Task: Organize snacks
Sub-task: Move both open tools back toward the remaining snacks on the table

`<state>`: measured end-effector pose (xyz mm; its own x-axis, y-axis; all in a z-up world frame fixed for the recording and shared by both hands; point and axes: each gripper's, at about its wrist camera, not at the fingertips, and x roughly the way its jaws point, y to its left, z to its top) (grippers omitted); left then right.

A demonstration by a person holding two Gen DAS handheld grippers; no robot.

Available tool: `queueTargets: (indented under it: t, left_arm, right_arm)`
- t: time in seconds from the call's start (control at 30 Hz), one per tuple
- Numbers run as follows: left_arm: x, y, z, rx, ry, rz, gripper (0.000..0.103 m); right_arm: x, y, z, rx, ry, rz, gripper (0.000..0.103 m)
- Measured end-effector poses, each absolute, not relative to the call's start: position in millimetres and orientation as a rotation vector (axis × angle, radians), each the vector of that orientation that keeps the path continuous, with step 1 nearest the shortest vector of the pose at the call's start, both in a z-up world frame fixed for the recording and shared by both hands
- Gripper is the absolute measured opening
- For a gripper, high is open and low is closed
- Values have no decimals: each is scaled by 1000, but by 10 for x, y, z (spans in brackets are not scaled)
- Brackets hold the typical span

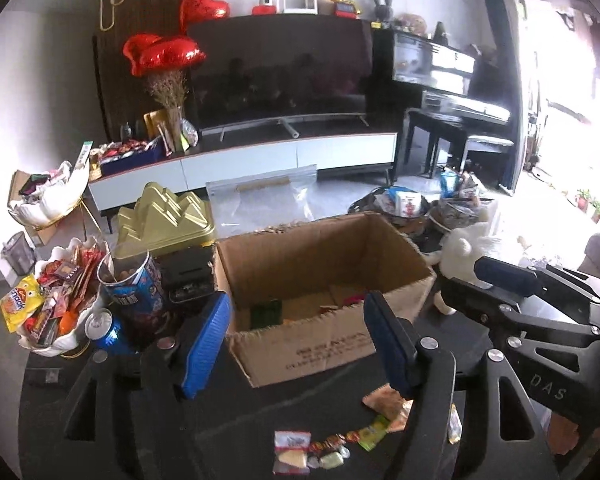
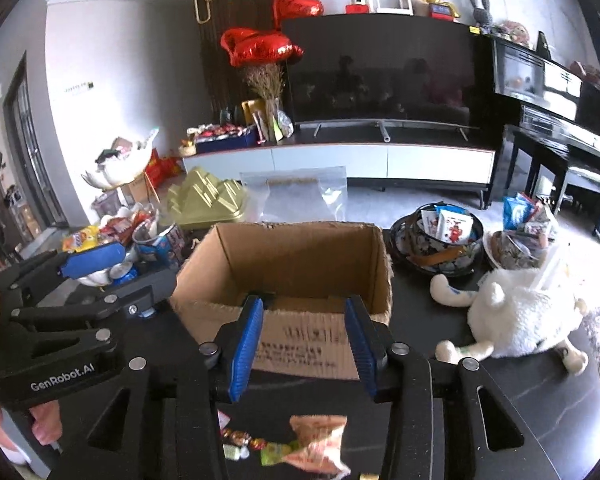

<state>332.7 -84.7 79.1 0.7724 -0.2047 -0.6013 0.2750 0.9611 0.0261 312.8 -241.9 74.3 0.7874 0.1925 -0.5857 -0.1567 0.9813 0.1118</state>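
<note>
An open cardboard box (image 1: 320,248) (image 2: 300,256) stands on the dark table, with a green packet (image 1: 266,314) and other wrappers on its floor. My left gripper (image 1: 296,340) hovers just in front of the box, open, with nothing between its blue pads. My right gripper (image 2: 303,350) is also open and empty, level with the box's front wall. Below them lie loose snacks: an orange packet (image 1: 384,404) (image 2: 320,444) and a row of small wrapped candies (image 1: 332,444) (image 2: 244,440). Each gripper shows at the side of the other's view.
Left of the box stand a white bowl of snacks (image 1: 56,300), a blue tube can (image 1: 134,284), a soda can (image 1: 104,330) and a gold tin (image 1: 164,220). A white plush toy (image 2: 516,312) and a dark patterned bowl (image 2: 436,260) sit at the right. A clear zip bag (image 1: 264,200) lies behind.
</note>
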Motion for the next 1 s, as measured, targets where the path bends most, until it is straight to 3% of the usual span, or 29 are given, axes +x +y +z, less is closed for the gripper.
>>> queueTargets:
  t: [0.47, 1.0]
  left_arm:
    - [2635, -1138, 752, 140, 598, -344, 69]
    - [2206, -1367, 296, 166, 666, -435, 69]
  right_arm:
    - [2416, -2737, 644, 95, 622, 148, 44]
    - [1935, -2985, 220, 128, 660, 109, 44]
